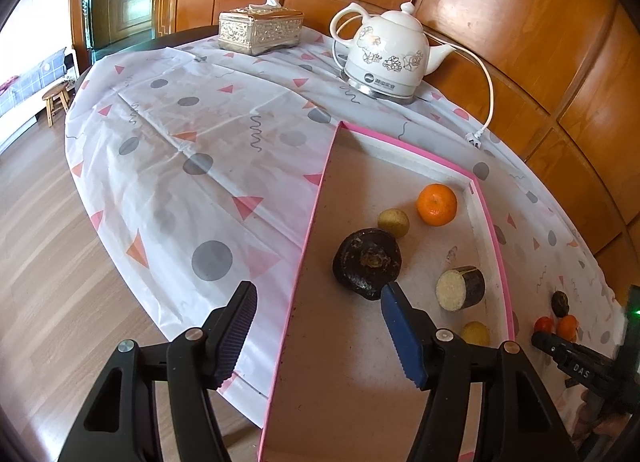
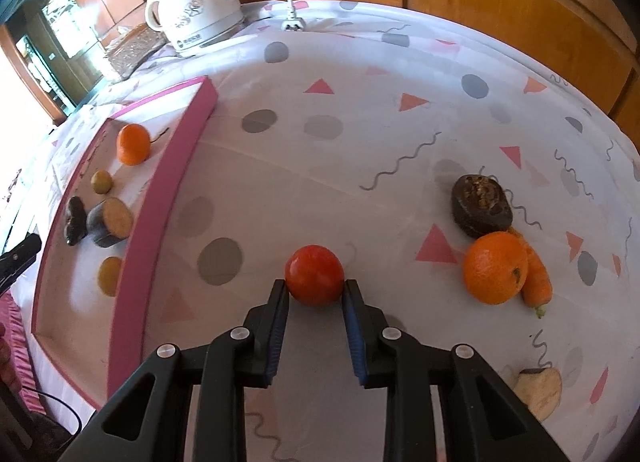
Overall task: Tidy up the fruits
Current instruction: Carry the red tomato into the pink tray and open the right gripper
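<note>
The right gripper (image 2: pixel 315 286) clamps a glossy, round red tomato (image 2: pixel 314 275) on the patterned tablecloth (image 2: pixel 360 133), near the table's front edge beside the pink-rimmed tray (image 2: pixel 160 197). The left gripper (image 1: pixel 318 302) hangs half open and empty over the tray's front rim.

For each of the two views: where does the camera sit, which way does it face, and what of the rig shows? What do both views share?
Left wrist: on the left gripper, looking steeply down over the pink tray; its open fingers straddle the tray's wall, and the right gripper shows at the right edge.
Right wrist: on the right gripper, looking steeply down at the tablecloth; its fingers flank the tomato.
Shared: tray, its orange, kettle, tissue box.
</note>
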A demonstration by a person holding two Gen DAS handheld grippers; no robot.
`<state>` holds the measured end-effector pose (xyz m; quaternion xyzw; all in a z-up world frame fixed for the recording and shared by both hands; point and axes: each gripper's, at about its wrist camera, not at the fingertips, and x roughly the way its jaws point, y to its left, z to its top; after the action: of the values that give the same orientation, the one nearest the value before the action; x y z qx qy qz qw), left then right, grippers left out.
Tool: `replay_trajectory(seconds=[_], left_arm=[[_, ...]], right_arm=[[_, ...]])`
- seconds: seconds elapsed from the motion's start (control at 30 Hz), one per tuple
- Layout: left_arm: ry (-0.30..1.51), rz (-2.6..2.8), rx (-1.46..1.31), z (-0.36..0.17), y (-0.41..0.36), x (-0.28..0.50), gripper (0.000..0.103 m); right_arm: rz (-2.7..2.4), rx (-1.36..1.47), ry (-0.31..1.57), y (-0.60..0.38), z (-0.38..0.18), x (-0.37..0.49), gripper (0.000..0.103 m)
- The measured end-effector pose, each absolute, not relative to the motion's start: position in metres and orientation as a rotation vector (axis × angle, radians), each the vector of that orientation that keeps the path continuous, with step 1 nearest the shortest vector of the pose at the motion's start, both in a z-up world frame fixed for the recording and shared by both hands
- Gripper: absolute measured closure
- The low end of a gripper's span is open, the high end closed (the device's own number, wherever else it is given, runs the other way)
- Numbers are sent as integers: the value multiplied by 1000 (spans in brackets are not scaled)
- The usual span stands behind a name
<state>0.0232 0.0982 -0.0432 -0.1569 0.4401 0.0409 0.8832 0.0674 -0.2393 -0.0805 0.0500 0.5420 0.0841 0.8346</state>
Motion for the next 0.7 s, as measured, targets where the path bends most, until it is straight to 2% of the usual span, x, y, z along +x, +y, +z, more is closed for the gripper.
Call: replay_trajectory(seconds=[0.7], left_arm=[[905, 93, -347, -41, 104, 17, 36]], right_arm=[[492, 56, 1033, -154, -29, 38, 76]])
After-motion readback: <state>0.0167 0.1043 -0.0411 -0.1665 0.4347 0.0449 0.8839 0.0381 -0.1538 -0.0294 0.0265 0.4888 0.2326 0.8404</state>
